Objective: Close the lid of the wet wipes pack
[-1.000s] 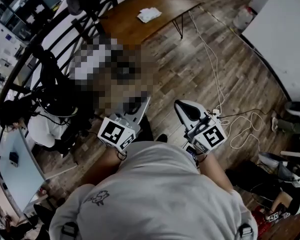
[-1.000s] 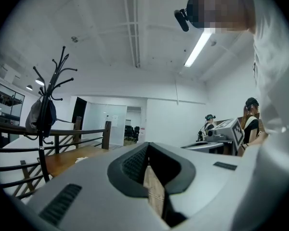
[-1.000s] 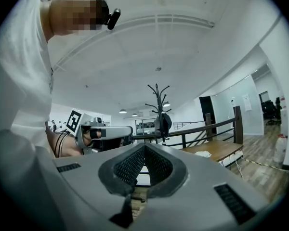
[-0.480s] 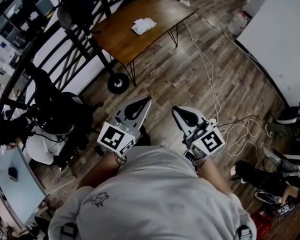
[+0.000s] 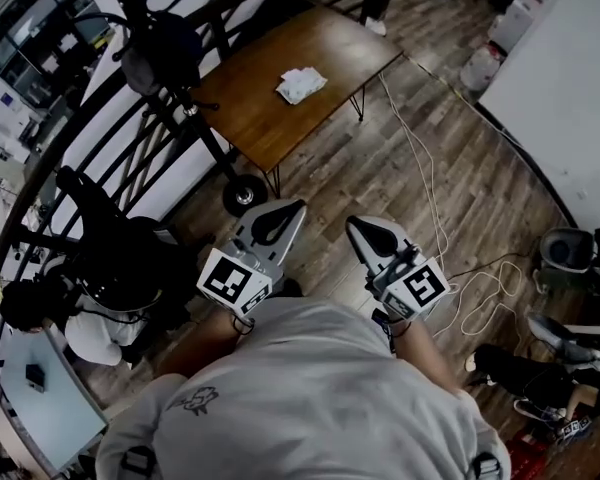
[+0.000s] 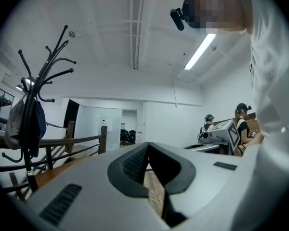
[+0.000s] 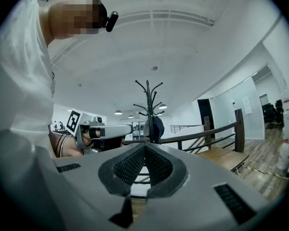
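A white wet wipes pack (image 5: 300, 84) lies on the brown wooden table (image 5: 245, 103), far ahead of me in the head view; it is too small to tell how its lid stands. I hold both grippers level and side by side in front of my body, well short of the table. My left gripper (image 5: 291, 206) has its jaws together at the tip with nothing in them, as the left gripper view (image 6: 147, 145) also shows. My right gripper (image 5: 354, 224) is shut and empty too (image 7: 145, 147). Neither gripper view shows the pack.
A black coat rack (image 5: 165, 48) with a bag and a dark railing (image 5: 90, 128) stand left of the table. Cables (image 5: 430, 178) run over the wood floor at right, near a bin (image 5: 565, 250). A person (image 5: 105, 268) sits at lower left.
The table and the pack have come nearer and shifted in the head view as I walk toward them. Both grippers keep the same pose, still shut and empty.
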Demonstrator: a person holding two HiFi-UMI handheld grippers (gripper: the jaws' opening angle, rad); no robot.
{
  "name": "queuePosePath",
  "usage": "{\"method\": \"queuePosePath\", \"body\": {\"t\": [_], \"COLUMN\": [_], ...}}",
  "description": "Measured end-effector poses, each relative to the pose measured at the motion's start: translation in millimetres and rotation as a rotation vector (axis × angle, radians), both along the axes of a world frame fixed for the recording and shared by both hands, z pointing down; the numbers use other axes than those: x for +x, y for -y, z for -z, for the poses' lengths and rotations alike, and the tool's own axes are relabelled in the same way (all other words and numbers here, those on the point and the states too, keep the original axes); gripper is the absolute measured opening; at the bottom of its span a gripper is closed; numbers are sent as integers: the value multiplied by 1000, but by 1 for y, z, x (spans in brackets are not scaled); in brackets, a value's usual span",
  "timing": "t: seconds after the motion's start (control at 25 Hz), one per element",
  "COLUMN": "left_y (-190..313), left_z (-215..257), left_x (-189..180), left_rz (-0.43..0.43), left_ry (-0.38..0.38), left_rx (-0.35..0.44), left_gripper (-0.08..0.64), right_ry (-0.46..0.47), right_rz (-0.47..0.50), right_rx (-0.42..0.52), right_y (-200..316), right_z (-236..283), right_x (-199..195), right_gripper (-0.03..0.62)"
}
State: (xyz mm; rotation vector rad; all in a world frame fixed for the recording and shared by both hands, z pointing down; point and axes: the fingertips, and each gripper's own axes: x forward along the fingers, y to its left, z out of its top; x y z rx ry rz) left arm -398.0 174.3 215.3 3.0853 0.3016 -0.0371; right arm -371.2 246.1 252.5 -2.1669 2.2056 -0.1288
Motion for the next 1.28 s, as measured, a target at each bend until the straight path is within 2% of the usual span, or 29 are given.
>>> {"method": "queuePosePath", "body": {"t": [0.32, 0.76, 1.28], "left_y": [55, 76, 72], "left_z": [-3, -16, -27], "left_x": [24, 71, 204], "left_rz": [-9, 11, 68], "left_ry": [17, 27, 50], "left_rx": [7, 7, 2], "left_gripper": [14, 14, 14], "right_ry": [13, 18, 36], "right_rz": [-42, -13, 59], "right_rx": [17, 24, 10], "right_y": [47, 71, 69], "right_z": [2, -7, -16], "right_x": [27, 82, 218], "right_gripper": [32, 32, 32]}}
